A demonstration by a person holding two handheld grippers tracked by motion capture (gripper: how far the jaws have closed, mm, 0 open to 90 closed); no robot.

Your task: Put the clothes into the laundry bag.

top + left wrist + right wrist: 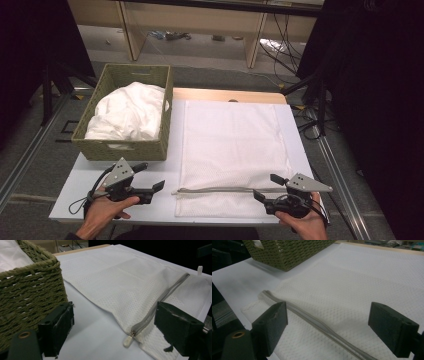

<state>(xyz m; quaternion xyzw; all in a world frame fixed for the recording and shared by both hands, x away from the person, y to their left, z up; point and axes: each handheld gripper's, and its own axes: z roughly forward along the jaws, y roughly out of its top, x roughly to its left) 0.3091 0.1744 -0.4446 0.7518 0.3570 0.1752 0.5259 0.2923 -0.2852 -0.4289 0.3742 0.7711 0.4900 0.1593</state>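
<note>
Hovering low at the worktop's near edge, the left gripper and right gripper both have fingers spread wide, holding nothing. Between them lies the mesh bag, zipper nearest. Farther left, a basket holds white cloth.

Grey floor, wooden shelving, loose cables, dark surroundings.

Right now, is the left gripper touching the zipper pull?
Apart. In the left gripper view, the zipper pull lies on the table between the open left gripper jaws, with bare table showing between it and either jaw.
</note>
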